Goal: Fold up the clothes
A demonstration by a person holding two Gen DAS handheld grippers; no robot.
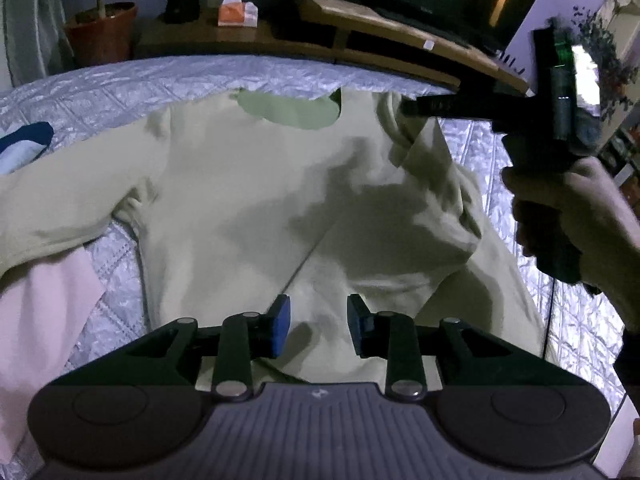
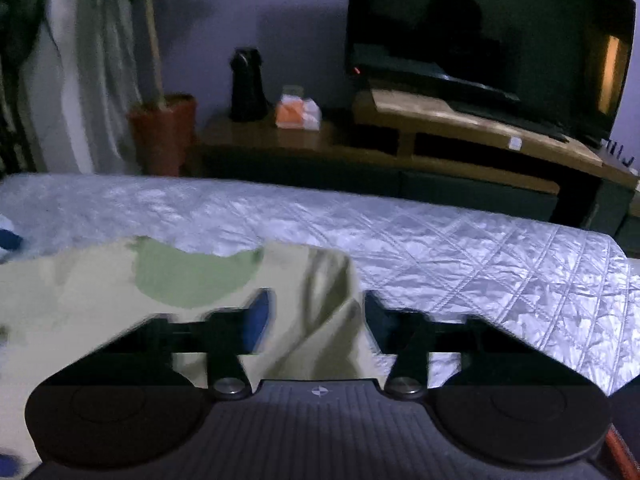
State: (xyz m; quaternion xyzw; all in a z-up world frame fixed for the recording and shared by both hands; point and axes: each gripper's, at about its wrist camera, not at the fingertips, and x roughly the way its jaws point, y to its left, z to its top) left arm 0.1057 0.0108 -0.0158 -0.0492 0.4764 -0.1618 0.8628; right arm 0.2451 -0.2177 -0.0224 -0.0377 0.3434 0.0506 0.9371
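The pale green sweatshirt (image 1: 248, 200) lay spread flat on the quilted bed (image 1: 120, 84), collar toward the far edge, left sleeve running out over a pink cloth (image 1: 44, 312). The left gripper (image 1: 319, 322) hovered over the hem, jaws apart, nothing between them. Up at the right shoulder, the right gripper (image 2: 316, 320) sat with its jaws wide, a raised fold of the shoulder fabric between them but not pinched. A hand (image 1: 580, 216) held that gripper's handle. A TV (image 2: 488, 40) stood beyond the bed.
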